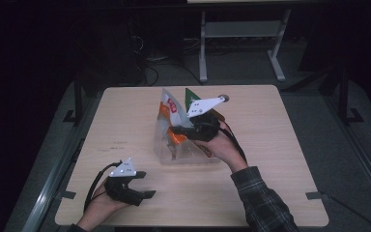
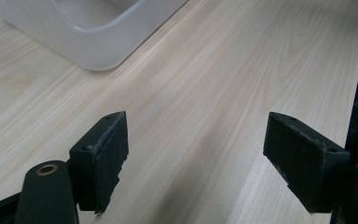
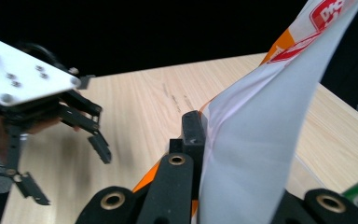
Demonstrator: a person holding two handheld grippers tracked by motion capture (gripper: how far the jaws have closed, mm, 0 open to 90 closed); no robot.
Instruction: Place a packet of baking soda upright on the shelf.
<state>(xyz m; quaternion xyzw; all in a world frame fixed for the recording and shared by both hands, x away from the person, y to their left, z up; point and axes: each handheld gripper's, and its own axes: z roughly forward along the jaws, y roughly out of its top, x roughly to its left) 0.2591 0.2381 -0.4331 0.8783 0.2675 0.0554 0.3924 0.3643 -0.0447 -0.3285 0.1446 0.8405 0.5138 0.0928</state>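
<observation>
Nearest the high camera, a plaid sleeve (image 1: 263, 200) is reaching in from the bottom edge toward the middle of the wooden counter (image 1: 280, 145). Its hand is carrying the right gripper (image 1: 199, 129), whose fingers are pinching an orange-and-white snack bag (image 1: 170, 113) over a clear plastic bin (image 1: 186, 154). In the right gripper view the black fingers (image 3: 193, 135) are pressing tight on the bag's pale, creased side (image 3: 256, 140), and the bag is rising upright and tilted between them, its red-and-orange print showing at the top. A green packet (image 1: 191, 96) is poking up just behind the gripper's grey plate, its lower part hidden. Well apart, near the counter's front left corner, the left gripper (image 1: 142, 186) is resting in the other hand, low over the bare wood. In the left gripper view its two fingers (image 2: 105, 158) are standing spread wide with nothing between them, pointing toward the bin's rounded corner (image 2: 93, 46).
</observation>
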